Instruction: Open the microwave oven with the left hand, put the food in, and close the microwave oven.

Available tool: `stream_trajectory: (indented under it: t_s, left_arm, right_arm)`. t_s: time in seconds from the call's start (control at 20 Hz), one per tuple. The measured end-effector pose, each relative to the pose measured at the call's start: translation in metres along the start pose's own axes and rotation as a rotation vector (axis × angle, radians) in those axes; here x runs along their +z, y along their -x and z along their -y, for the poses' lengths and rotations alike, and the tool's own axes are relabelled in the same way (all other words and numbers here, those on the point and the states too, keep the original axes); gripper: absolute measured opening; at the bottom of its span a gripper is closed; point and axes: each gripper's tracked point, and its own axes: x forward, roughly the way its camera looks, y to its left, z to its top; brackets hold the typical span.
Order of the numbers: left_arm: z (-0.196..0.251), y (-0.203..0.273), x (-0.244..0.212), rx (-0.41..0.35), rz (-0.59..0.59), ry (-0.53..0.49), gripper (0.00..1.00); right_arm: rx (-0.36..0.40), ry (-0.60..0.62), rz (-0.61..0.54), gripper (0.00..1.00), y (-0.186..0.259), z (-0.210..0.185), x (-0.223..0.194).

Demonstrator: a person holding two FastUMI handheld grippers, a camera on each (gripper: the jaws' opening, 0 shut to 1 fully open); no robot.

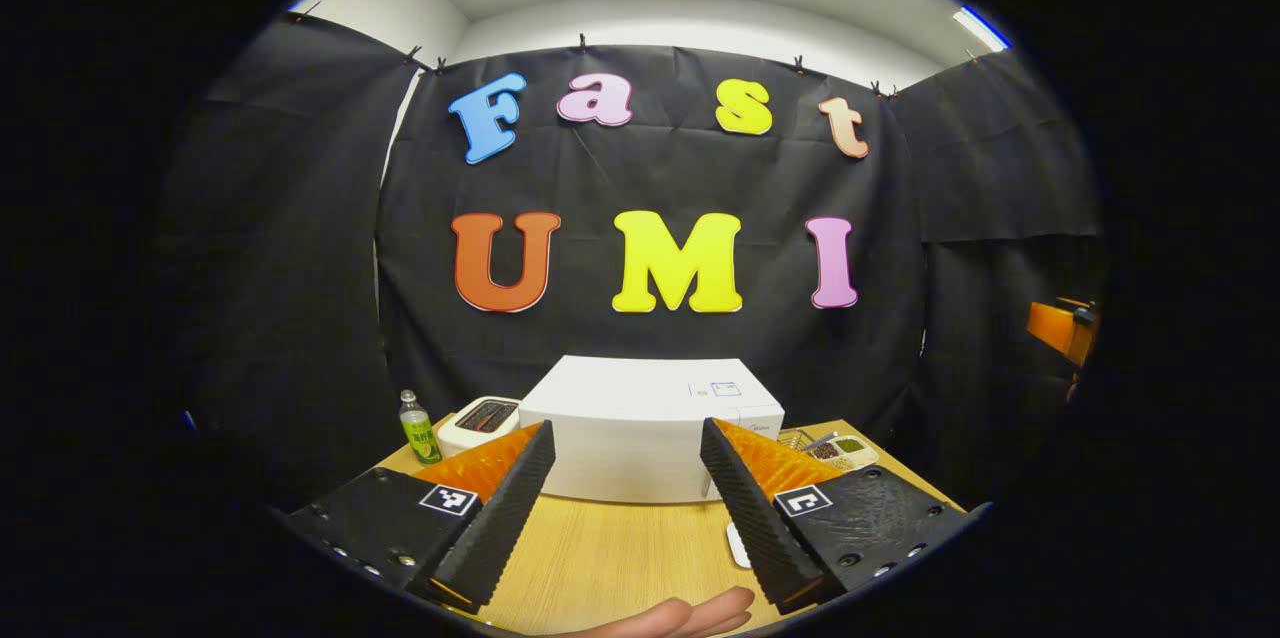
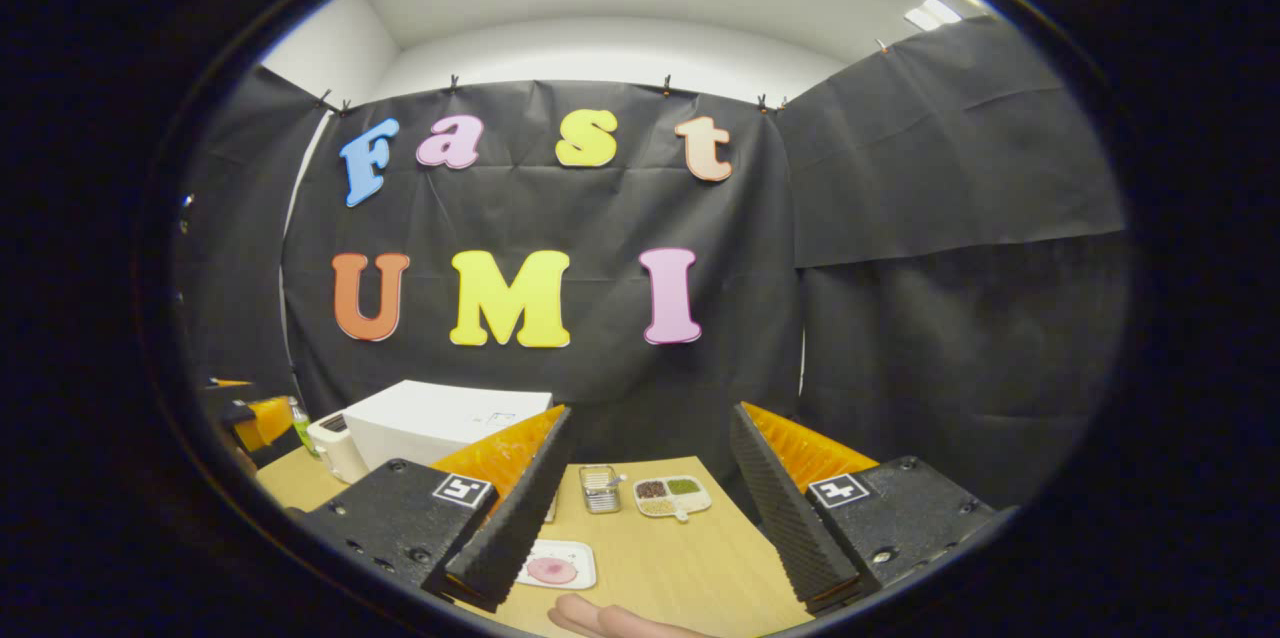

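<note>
Here, at the desk [image 1: 620, 558], we are holding both tools up and level, well short of everything, as if squaring up before the first reach. Reading the left gripper view from the left: a green-labelled bottle [image 1: 418, 426] is standing at the far-left corner, a small white toaster [image 1: 480, 423] is sitting just beside it, and the white microwave oven [image 1: 648, 428] is occupying the middle, closed as far as we can judge. We are aiming the left tool [image 1: 625, 508] straight at it, fingers spread wide and gripping nothing, which suits the hand that has to pull the door. A fingertip of the person's hand [image 1: 680, 615] is showing at the bottom edge. Right of the oven a divided dish of grains [image 1: 845, 450] is waiting near the desk's back edge.

In the right gripper view, again from the left, the microwave oven is lying off to the side with the toaster beside it. The food, a pink round on a small white plate [image 2: 553, 565], is sitting on the near desk, just beside the left finger of the right tool [image 2: 640, 508]. We are keeping that tool wide open too, empty, hovering over the plate's side of the desk, presumably because it is the one to carry the food. Beyond, a small metal tray [image 2: 599, 488] and the divided dish are lining the far edge. Nothing of the task looks started; the door comes first.
</note>
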Motion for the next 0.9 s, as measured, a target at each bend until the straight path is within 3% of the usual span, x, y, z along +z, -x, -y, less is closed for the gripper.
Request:
stream_trajectory:
  t_s: [0.05, 0.3, 0.35, 0.55, 0.7, 0.9]
  left_arm:
    - [0.006, -0.012, -0.007, -0.004, -0.004, 0.0, 0.92]
    - [0.03, -0.077, -0.061, -0.033, -0.064, 0.006, 0.92]
    - [0.035, -0.091, -0.073, -0.045, -0.077, 0.015, 0.92]
    - [0.053, -0.141, -0.116, -0.079, -0.088, -0.003, 0.93]
    - [0.075, -0.166, -0.147, -0.124, -0.117, 0.023, 0.92]
    - [0.093, -0.194, -0.175, -0.128, -0.122, 0.014, 0.92]
  right_arm:
    - [0.006, -0.001, 0.0, 0.94, 0.0, 0.001, -0.001]
    - [0.033, -0.034, -0.021, 0.94, -0.004, 0.008, -0.014]
    - [0.04, -0.039, -0.02, 1.0, -0.004, 0.009, -0.015]
    - [0.033, -0.018, 0.004, 1.0, -0.01, 0.02, -0.019]
    - [0.026, 0.002, 0.021, 1.0, -0.012, 0.029, -0.022]
    - [0.04, 0.002, 0.001, 1.0, -0.013, 0.034, -0.036]
